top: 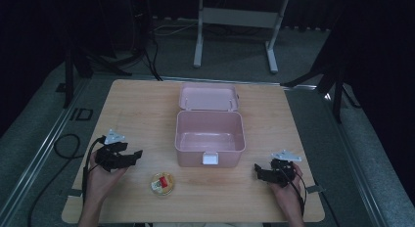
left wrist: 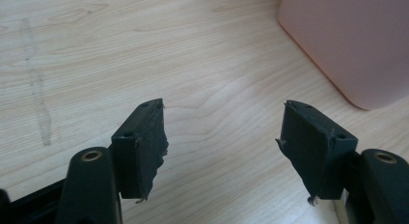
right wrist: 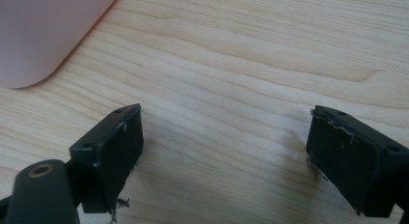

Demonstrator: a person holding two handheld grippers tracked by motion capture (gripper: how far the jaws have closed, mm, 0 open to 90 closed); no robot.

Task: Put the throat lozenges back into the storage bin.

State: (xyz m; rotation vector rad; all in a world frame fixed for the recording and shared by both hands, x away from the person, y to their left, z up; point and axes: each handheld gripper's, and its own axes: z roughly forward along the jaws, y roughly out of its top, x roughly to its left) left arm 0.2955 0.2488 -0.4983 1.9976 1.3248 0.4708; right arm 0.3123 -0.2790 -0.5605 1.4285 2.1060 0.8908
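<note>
From my seat at the controls I see a light wooden table (top: 147, 104) with rounded corners, standing on a grey carpeted floor (top: 235, 60) in a dim room whose edges fall away into darkness. Beyond the table's far edge stands a white desk frame (top: 235, 16) on two legs with long feet, and black cables (top: 151, 56) run over the floor to the left of it. Dark stand legs (top: 73, 65) rise off the table's far left corner, others (top: 333, 80) off its far right corner, and a metal rail (top: 44, 144) runs along the floor on its left side.

Pale matt wood-grain table (top: 147, 109); smooth pink plastic box (top: 209, 139); frayed matt black pads (left wrist: 144, 151).
</note>
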